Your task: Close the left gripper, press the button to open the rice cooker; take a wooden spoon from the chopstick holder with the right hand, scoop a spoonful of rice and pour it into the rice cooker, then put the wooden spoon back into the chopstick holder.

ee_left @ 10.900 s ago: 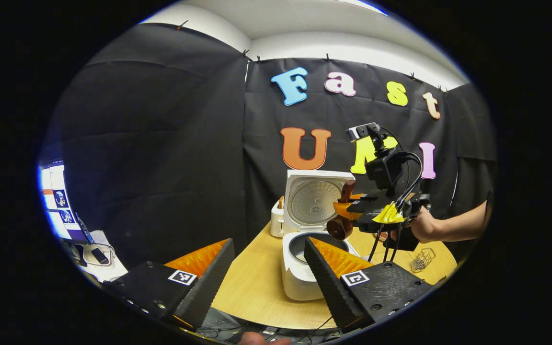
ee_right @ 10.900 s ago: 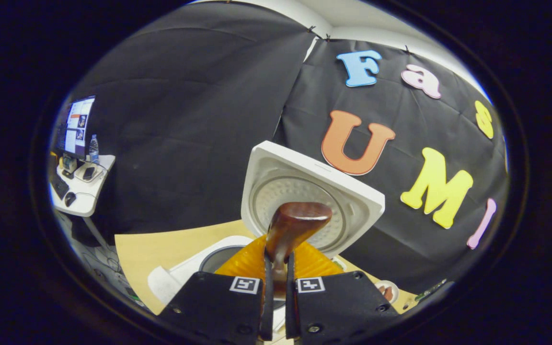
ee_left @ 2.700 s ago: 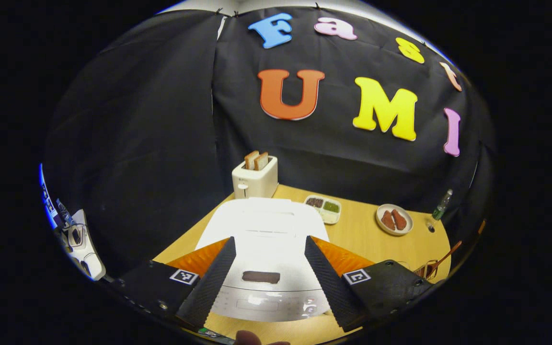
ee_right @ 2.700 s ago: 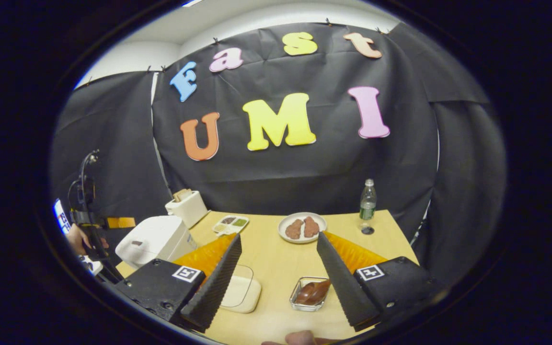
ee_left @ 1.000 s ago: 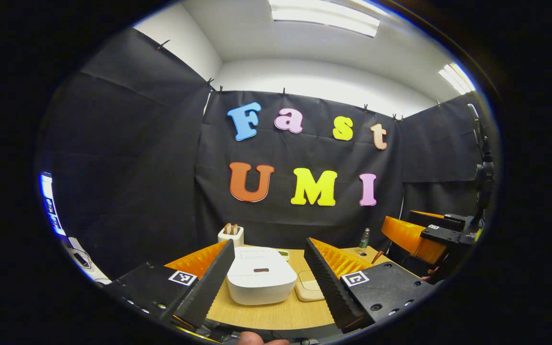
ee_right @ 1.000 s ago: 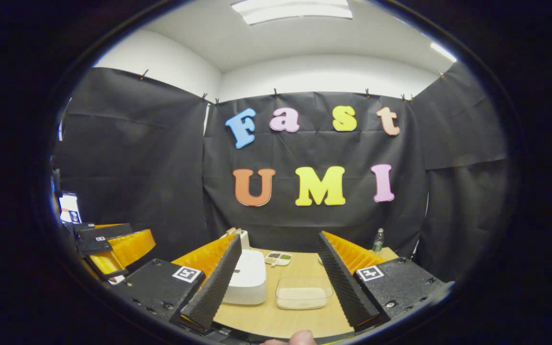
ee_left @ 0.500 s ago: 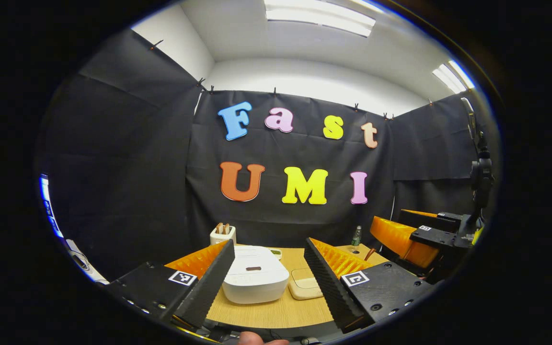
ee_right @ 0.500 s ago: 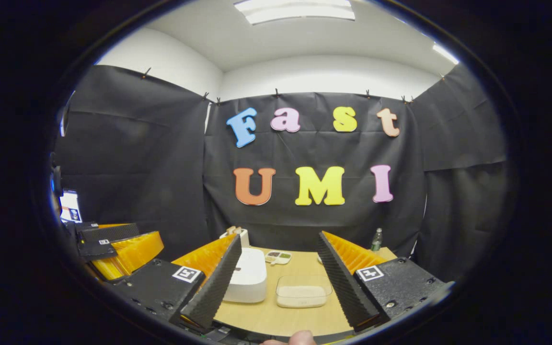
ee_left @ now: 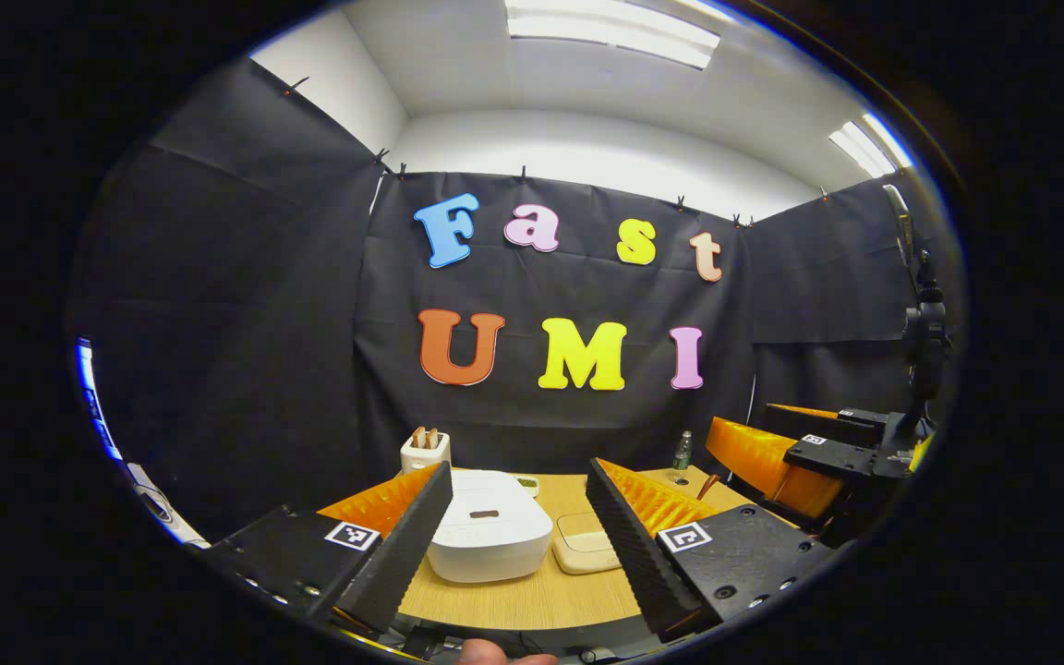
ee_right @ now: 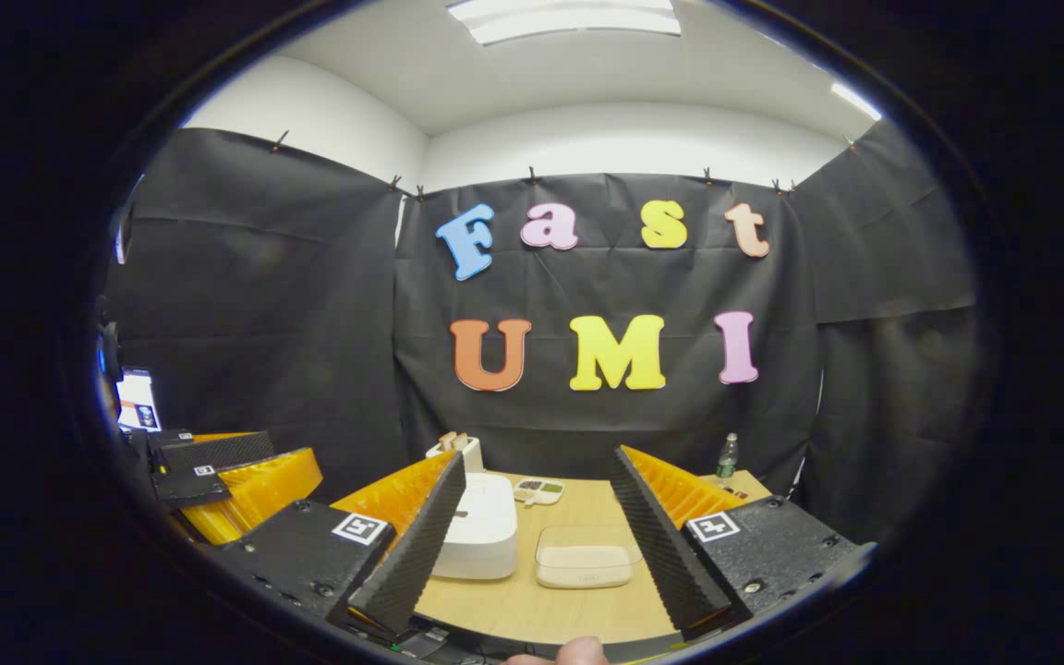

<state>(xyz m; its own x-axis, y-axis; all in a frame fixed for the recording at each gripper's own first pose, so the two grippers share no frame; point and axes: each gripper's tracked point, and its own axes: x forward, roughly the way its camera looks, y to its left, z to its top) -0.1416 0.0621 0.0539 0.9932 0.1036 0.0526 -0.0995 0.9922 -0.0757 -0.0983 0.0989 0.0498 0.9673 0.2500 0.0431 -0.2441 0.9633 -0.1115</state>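
- Left gripper view: the white rice cooker (ee_left: 489, 537), lid down, sits on the wooden table (ee_left: 532, 600) between the spread fingers of the left gripper (ee_left: 517, 531), which holds nothing
- A lidded rice container (ee_left: 584, 555) lies just right of the cooker, a toaster (ee_left: 425, 451) behind
- Right gripper view: the right gripper (ee_right: 538, 536) is also spread wide and empty above the table's near edge

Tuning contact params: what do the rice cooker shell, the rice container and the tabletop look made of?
Rice cooker: likely plastic, smooth white, soft sheen, rounded moulded edges.
Rice container: probably clear plastic; see-through walls, pale rice inside.
Table: light wood or wood-look laminate, matte, faint grain; can't tell which.
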